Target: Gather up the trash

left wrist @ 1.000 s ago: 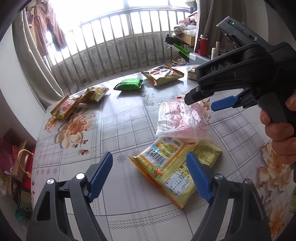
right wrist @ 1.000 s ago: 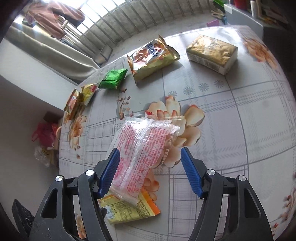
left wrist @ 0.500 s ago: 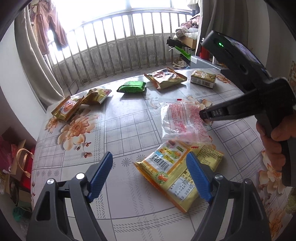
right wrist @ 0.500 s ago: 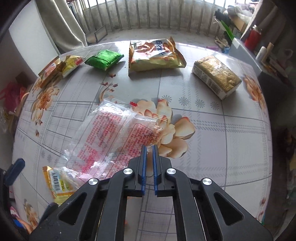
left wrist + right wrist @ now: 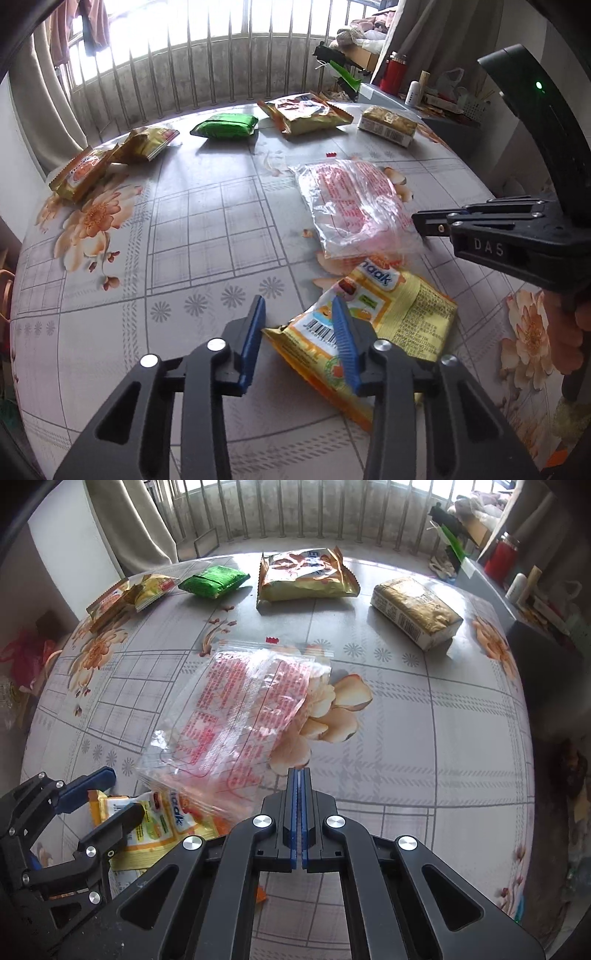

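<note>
Closing our left gripper (image 5: 299,332) around the near corner of the yellow snack wrapper (image 5: 373,325), we have that corner between the blue pads, though we cannot tell whether both yet press on it. The wrapper lies flat on the floral table (image 5: 184,229), its long axis running away from the left claw towards the right, so the left hand is plainly the nearer one. Our right gripper (image 5: 299,775) has its jaws fully together; in its own view nothing shows between the pads, and the clear plastic bag (image 5: 243,716) with red print lies just to their left, its edge seemingly not caught. That bag overlaps the wrapper's far end, so lifting the wrapper may drag it along. Well apart, along the far side, sit a green packet (image 5: 225,125), a torn gold snack bag (image 5: 303,112), a gold brick-shaped pack (image 5: 388,123) and two small yellow packets (image 5: 110,158).
</note>
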Motion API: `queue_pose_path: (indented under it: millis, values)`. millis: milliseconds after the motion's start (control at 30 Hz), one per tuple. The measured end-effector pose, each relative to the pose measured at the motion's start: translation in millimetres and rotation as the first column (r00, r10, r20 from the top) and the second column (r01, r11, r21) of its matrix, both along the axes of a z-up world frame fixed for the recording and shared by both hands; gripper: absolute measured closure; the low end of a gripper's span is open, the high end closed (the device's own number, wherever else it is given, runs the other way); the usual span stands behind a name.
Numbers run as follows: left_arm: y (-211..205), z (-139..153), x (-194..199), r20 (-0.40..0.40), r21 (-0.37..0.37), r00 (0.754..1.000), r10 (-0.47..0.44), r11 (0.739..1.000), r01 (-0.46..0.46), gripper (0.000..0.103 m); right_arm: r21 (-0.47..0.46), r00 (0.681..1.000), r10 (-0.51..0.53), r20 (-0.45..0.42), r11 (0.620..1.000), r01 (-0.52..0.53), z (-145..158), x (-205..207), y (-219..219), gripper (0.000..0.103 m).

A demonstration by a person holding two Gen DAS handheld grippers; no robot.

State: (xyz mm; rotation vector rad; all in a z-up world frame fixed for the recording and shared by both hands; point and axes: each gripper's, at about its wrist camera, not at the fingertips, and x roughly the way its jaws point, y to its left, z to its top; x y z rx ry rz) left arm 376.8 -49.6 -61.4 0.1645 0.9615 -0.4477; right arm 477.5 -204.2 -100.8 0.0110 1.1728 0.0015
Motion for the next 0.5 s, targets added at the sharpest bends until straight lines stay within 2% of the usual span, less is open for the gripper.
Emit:
queue_pose_path:
  millis: [133, 200, 267, 300, 367, 433, 500]
  values:
    - [-4, -1, -21, 0.03, 0.045, 0.999, -0.044, 0.998, 0.043, 0.078, 0.061, 1.0, -0.011, -0.022, 0.998, 0.013, 3, -22, -5, 0.103]
    - [-3, -1, -30, 0.045, 0.059, 0.998, -0.052, 0.997, 0.049, 0.081, 0.115, 0.999, -0.032, -0.005, 0.993, 0.033, 11, -29, -14, 0.103]
    - [-2, -2, -35, 0.054, 0.067, 0.997, -0.056, 0.996, 0.053, 0.082, 0.181, 0.998, -0.059, 0.039, 0.982, 0.051, 22, -33, -24, 0.096]
    - [-1, -2, -38, 0.054, 0.069, 0.997, -0.059, 0.996, 0.055, 0.084, 0.213, 0.996, -0.068, 0.057, 0.975, 0.054, 27, -32, -28, 0.09]
    - [1, -2, -41, 0.053, 0.069, 0.997, -0.064, 0.996, 0.06, 0.086, 0.246, 0.996, -0.064, 0.061, 0.968, 0.047, 34, -25, -28, 0.055]
    - [4, -1, -46, 0.05, 0.067, 0.996, -0.067, 0.996, 0.064, 0.087, 0.275, 0.997, -0.054, 0.062, 0.961, 0.035, 37, -16, -22, 0.043]
    - [10, -1, -51, 0.047, 0.062, 0.997, -0.063, 0.996, 0.06, 0.088, 0.262, 0.998, -0.029, 0.048, 0.965, 0.015, 33, -3, -11, 0.039]
